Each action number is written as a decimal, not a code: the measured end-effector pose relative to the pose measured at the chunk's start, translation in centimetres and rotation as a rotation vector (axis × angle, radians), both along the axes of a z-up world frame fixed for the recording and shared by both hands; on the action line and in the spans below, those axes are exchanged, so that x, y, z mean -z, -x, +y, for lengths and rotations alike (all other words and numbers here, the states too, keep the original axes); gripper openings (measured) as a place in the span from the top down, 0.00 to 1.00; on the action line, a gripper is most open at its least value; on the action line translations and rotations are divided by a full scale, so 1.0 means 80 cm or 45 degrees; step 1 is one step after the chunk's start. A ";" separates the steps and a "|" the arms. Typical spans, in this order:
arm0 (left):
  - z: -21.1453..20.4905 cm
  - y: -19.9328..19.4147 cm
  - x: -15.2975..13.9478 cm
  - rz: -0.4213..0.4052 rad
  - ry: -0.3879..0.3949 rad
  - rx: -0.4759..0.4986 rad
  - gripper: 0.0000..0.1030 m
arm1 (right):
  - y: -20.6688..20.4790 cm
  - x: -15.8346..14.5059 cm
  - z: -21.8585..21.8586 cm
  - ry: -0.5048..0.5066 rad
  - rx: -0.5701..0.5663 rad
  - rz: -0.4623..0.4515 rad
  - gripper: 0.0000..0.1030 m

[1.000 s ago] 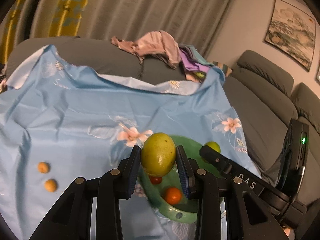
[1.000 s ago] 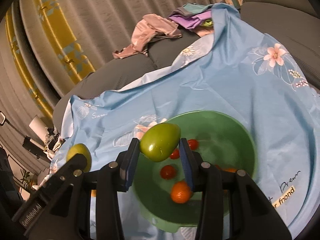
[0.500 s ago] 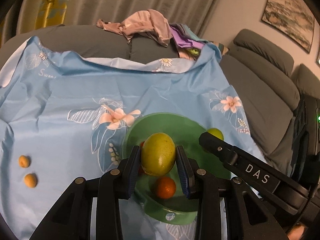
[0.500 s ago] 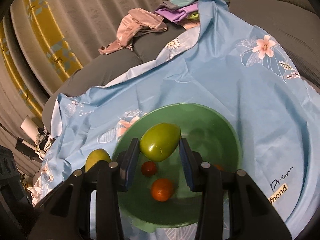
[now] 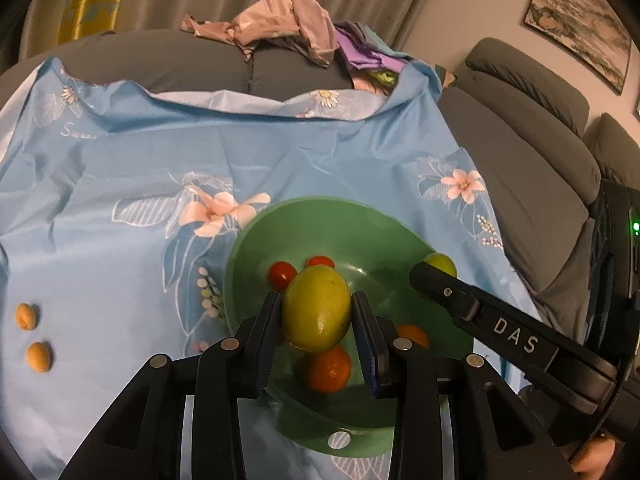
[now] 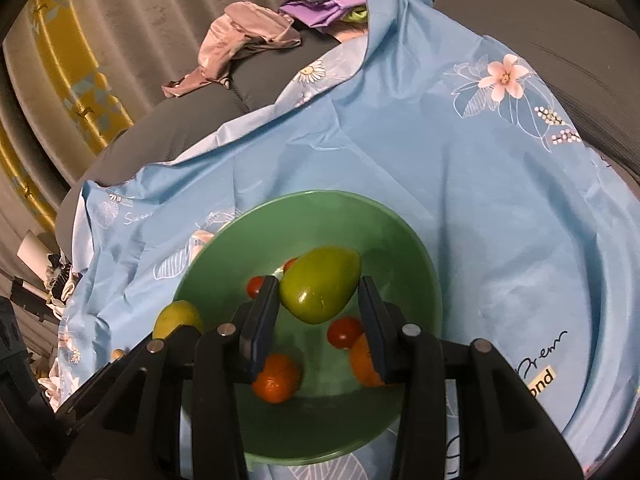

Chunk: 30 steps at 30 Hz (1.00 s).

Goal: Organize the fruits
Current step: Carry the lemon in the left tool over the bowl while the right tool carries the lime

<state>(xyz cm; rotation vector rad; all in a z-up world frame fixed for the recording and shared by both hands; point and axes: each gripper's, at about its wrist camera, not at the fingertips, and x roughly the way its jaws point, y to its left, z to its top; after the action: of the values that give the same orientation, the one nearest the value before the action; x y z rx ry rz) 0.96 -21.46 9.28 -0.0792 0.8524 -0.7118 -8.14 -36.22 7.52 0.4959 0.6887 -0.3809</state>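
Two handheld grippers hang over a green bowl [image 5: 256, 240] that sits on a light blue floral cloth [image 5: 120, 184] spread across a grey sofa [image 5: 520, 152]. The left gripper [image 5: 316, 320] is clamped on a yellow-green fruit [image 5: 316, 308], oval and smooth, with a small glossy highlight low on its skin. The right gripper [image 6: 318, 300] is clamped on a green fruit [image 6: 320, 288], egg-shaped and tilted, its narrower end pointing up and to the right. Both fruits are held above the bowl's interior.

Inside the bowl lie 2 orange fruits [image 6: 277, 378] and several small red tomatoes [image 6: 344, 331]. 2 small tan fruits [image 5: 27, 316] rest on the cloth, well apart from the bowl, to the left in the left wrist view. A heap of pink and purple clothes [image 5: 280, 28] lies on the sofa beyond the cloth.

Compared with 1 second ago, both grippers have come down and closer: the bowl fills more of each view and now sits directly beneath the held fruits, and more of the fruit inside it shows. The grips look unchanged.

Readable writing: "DAS" in white on the right gripper's black body, seen from the left wrist; "Swee" in white script on the cloth; a yellow label ending "ond" beneath dark cursive lettering near the cloth's edge.
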 end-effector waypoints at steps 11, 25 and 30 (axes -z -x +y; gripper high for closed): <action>-0.009 0.003 0.007 0.013 -0.023 0.027 0.66 | -0.005 0.010 -0.005 0.003 0.006 0.051 0.60; -0.019 0.005 0.018 0.027 -0.070 0.045 0.66 | -0.010 0.017 -0.007 0.011 -0.007 0.095 0.60; -0.018 0.005 0.018 0.028 -0.072 0.045 0.66 | -0.012 0.020 -0.007 0.017 -0.008 0.113 0.60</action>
<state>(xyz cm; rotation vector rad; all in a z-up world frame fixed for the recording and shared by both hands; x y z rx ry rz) 0.58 -22.94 7.86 -0.0217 0.8963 -0.7207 -7.15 -36.75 5.92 0.4665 0.7732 -0.4034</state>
